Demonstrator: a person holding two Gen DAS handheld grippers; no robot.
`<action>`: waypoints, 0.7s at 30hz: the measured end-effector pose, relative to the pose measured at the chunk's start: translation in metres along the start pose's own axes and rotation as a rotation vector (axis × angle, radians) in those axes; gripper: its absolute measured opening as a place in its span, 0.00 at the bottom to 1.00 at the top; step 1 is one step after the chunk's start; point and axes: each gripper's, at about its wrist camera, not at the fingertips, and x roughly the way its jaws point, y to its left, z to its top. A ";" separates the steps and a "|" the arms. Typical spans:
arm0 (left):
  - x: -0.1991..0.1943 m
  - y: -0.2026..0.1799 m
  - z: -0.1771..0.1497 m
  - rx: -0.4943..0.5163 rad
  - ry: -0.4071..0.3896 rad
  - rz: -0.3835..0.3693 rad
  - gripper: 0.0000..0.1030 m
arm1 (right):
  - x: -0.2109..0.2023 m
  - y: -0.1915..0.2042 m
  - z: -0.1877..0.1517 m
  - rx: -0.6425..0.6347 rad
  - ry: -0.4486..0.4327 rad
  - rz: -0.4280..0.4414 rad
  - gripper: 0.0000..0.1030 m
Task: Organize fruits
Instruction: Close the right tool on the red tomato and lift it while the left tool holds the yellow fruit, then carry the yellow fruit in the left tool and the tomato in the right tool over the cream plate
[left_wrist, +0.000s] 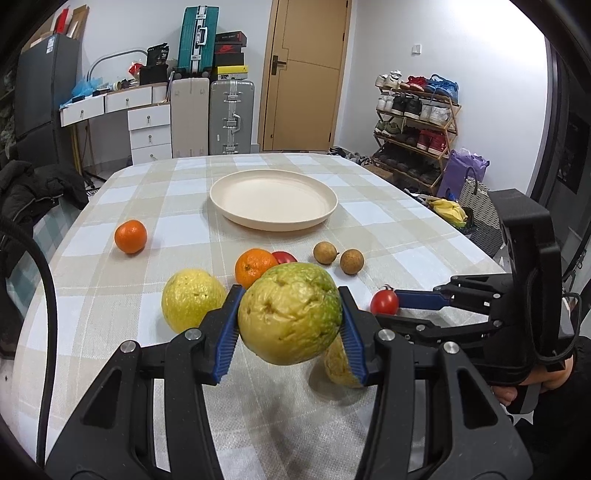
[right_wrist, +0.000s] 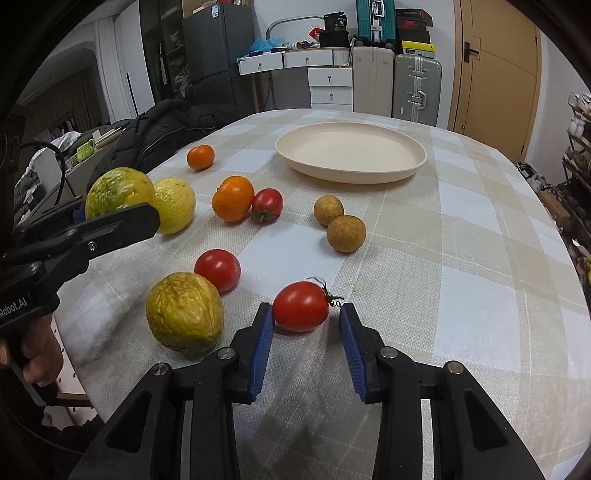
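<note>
Yellow-green guava (left_wrist: 290, 314) sits clamped in my left gripper (left_wrist: 290, 325), lifted off the cloth for carrying to the empty plate (left_wrist: 273, 221) beyond. My right gripper (right_wrist: 304, 325) straddles a tomato (right_wrist: 301, 305) nearer than the plate — pads not visibly pressing yet.

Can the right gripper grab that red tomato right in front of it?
Probably yes. The tomato already sits between the right gripper's blue fingers, one pad at its side, the other just clear of its stem. Nothing blocks it; the yellow-green fruit lies off to the side.
</note>
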 end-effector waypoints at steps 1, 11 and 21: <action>0.000 0.000 0.002 -0.001 -0.001 0.000 0.45 | 0.000 0.001 0.000 -0.006 0.000 0.007 0.27; 0.005 0.002 0.010 -0.003 -0.016 0.008 0.45 | 0.001 -0.005 0.003 0.023 0.003 0.047 0.27; 0.005 0.007 0.010 -0.011 -0.019 0.010 0.45 | -0.006 -0.008 0.002 0.035 -0.005 0.060 0.28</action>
